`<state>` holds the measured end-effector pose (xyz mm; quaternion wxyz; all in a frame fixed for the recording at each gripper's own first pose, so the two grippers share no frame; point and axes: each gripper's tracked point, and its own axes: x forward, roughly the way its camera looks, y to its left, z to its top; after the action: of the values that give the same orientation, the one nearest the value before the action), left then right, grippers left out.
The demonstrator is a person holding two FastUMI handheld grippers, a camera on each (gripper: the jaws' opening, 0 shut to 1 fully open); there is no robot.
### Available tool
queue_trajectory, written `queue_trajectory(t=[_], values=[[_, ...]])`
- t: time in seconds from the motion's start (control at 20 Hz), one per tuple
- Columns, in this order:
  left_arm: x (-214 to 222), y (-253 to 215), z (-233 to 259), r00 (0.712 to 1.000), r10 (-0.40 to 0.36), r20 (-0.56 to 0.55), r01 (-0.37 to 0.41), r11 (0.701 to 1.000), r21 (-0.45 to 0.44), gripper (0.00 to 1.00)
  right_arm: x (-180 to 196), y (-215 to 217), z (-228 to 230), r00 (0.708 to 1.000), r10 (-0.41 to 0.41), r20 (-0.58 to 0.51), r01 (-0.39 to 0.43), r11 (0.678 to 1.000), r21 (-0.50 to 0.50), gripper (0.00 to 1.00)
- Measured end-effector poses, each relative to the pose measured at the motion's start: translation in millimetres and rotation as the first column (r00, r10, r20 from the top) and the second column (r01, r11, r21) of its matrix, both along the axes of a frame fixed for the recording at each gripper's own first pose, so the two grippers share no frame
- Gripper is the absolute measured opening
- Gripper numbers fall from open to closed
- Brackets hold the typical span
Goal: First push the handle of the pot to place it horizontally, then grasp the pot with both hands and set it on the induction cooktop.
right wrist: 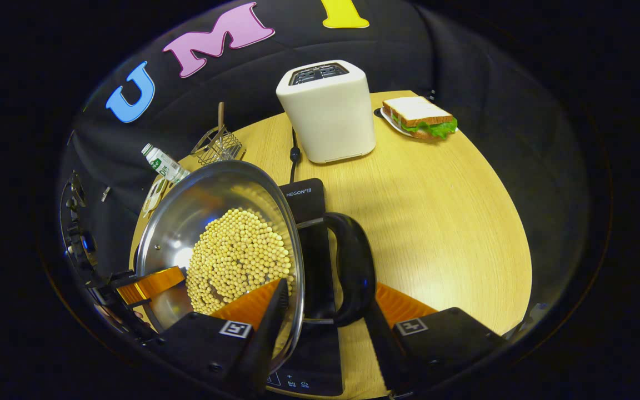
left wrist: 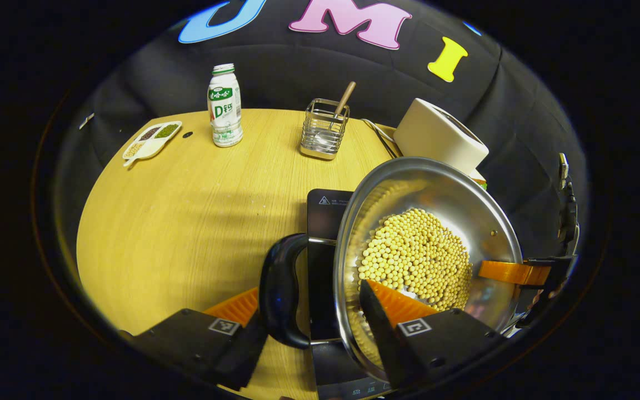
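Pot (left wrist: 425, 244) above cooktop (left wrist: 325, 205), wooden table (left wrist: 186, 211)

The left gripper (left wrist: 311, 328) straddles the pot's (left wrist: 453, 189) rim at six o'clock, one finger outside by the black side handle (left wrist: 278, 289), the other inside among the beans (left wrist: 417, 258). The cooktop (left wrist: 325, 211) lies beneath. At three o'clock another finger (left wrist: 511, 272) reaches over the rim. A bottle (left wrist: 225, 105) stands at eleven, a rack (left wrist: 324, 129) at twelve, a toaster (left wrist: 439, 136) at one.

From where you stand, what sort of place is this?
Likely a mock kitchen set up on a table: a toaster, a sandwich and a pot of beans over a cooktop.
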<state>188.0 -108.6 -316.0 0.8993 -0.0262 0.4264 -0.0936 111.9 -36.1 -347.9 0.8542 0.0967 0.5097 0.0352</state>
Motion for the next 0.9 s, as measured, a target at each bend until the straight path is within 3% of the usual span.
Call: queue_trajectory(t=[0.05, 0.15, 0.35, 0.6, 0.75, 0.9], values=[[-4.3, 3.8, 8.7, 1.000, 0.000, 0.008, 0.000, 1.000, 0.015, 0.97, -0.9, -2.3, 4.1, 1.000, -0.008, 0.012, 0.008, 1.000, 0.000, 0.85], [-16.4, 6.2, 23.3, 1.000, 0.004, 0.025, -0.004, 1.000, 0.006, 0.96, -7.7, -1.9, 18.5, 0.999, -0.023, 0.035, 0.022, 1.000, 0.016, 0.99], [-48.0, 8.5, 62.2, 0.997, 0.024, 0.075, -0.021, 0.998, -0.053, 0.95, -26.9, -11.8, 53.4, 0.993, -0.052, 0.106, 0.051, 0.999, 0.011, 0.99], [-77.3, 31.4, 130.5, 0.964, 0.040, 0.263, -0.039, 0.999, -0.008, 0.95, -42.2, -24.0, 111.1, 0.962, -0.052, 0.268, 0.069, 0.996, -0.052, 0.99], [-95.8, 44.3, 175.3, 0.924, 0.077, 0.375, -0.078, 0.997, -0.012, 0.95, -50.9, -10.5, 156.2, 0.927, -0.033, 0.373, 0.059, 0.997, -0.059, 0.99], [-107.7, 61.3, 226.0, 0.850, 0.078, 0.521, -0.106, 0.994, 0.024, 0.95, -56.1, 1.0, 205.1, 0.859, 0.013, 0.512, 0.054, 0.992, -0.115, 0.99]])
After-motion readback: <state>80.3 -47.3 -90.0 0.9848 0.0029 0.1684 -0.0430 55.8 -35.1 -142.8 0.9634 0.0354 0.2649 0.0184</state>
